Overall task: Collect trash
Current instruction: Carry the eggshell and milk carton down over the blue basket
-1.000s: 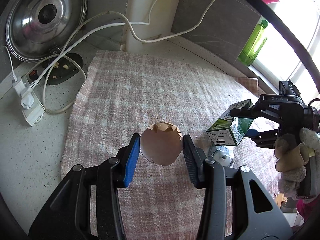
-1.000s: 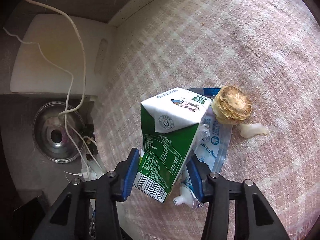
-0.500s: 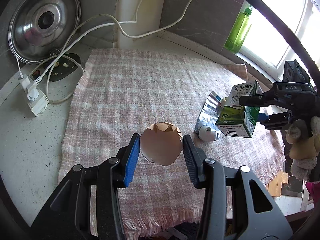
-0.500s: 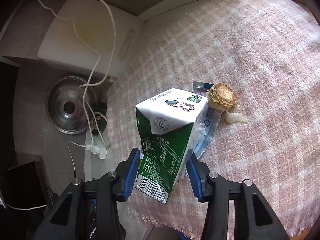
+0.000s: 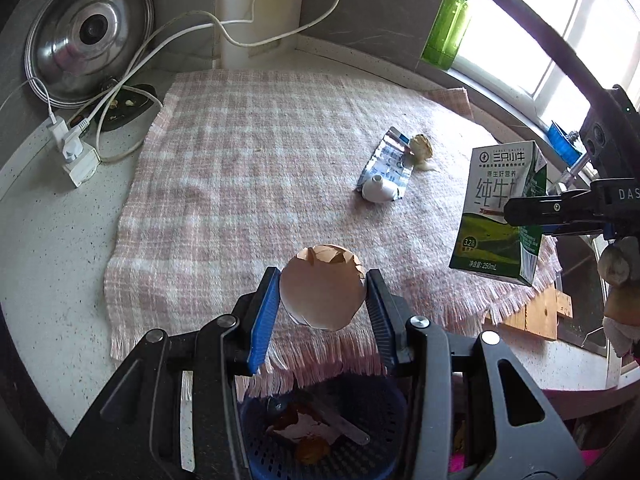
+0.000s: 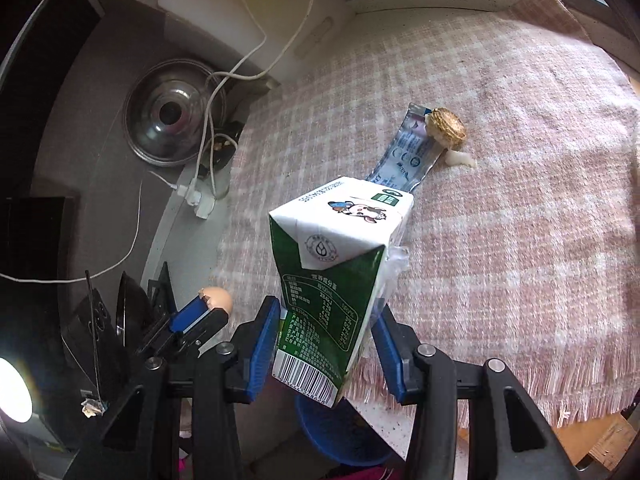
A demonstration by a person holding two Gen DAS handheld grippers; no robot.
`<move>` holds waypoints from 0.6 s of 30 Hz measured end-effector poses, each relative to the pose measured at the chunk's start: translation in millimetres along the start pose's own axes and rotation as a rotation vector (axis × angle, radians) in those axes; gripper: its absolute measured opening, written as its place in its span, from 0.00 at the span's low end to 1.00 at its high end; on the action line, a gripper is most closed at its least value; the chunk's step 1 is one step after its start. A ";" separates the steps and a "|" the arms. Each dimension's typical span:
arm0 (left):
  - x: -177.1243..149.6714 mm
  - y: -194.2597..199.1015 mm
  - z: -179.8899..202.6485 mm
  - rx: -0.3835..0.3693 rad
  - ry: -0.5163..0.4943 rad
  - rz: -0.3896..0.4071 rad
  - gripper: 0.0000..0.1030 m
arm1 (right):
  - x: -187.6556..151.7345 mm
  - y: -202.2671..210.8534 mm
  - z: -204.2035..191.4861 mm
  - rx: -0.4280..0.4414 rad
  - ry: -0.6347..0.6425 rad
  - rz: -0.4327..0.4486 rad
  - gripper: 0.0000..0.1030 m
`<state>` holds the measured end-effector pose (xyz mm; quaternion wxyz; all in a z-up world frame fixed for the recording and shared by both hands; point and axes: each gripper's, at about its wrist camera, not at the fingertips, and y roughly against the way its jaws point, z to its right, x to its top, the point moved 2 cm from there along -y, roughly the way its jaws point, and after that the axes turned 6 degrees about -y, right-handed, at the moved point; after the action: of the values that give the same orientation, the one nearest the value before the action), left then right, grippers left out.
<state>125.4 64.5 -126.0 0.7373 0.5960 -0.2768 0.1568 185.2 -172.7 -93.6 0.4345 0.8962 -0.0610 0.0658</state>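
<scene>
My left gripper (image 5: 322,306) is shut on a brown eggshell (image 5: 322,284) and holds it above the counter's front edge, over a blue perforated bin (image 5: 320,432) that holds scraps. My right gripper (image 6: 326,340) is shut on a green and white milk carton (image 6: 336,280), held in the air at the cloth's front edge; the carton also shows in the left wrist view (image 5: 500,208). A squeezed toothpaste tube (image 5: 386,174) and a brown shell piece (image 5: 422,146) lie on the pink checked cloth (image 5: 240,152).
A steel pot lid (image 5: 86,36) leans at the back left. A white power strip (image 5: 74,156) with cables lies on the counter. A green bottle (image 5: 448,28) stands by the window. A wooden board (image 5: 536,316) sits at the right edge.
Both grippers have pulled back from the cloth toward the counter's front edge, each still holding its item. The blue bin has come into view below them.
</scene>
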 end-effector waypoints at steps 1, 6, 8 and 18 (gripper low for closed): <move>-5.3 1.1 1.7 0.001 0.000 -0.005 0.42 | -6.6 1.1 -2.2 -0.003 0.021 -0.005 0.47; -35.4 3.9 3.7 -0.001 0.027 -0.037 0.42 | -41.6 -1.0 -10.0 -0.018 0.106 -0.039 0.47; -49.0 3.6 2.5 0.005 0.041 -0.053 0.42 | -55.2 -3.7 -11.2 -0.018 0.130 -0.056 0.47; -108.2 0.5 -1.5 0.008 0.114 -0.119 0.42 | -122.5 -26.1 -14.6 -0.047 0.250 -0.145 0.47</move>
<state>39.2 76.7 -190.2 0.7573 0.6045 -0.1979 0.1476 68.1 -138.8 -125.7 0.4633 0.8726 0.0571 0.1436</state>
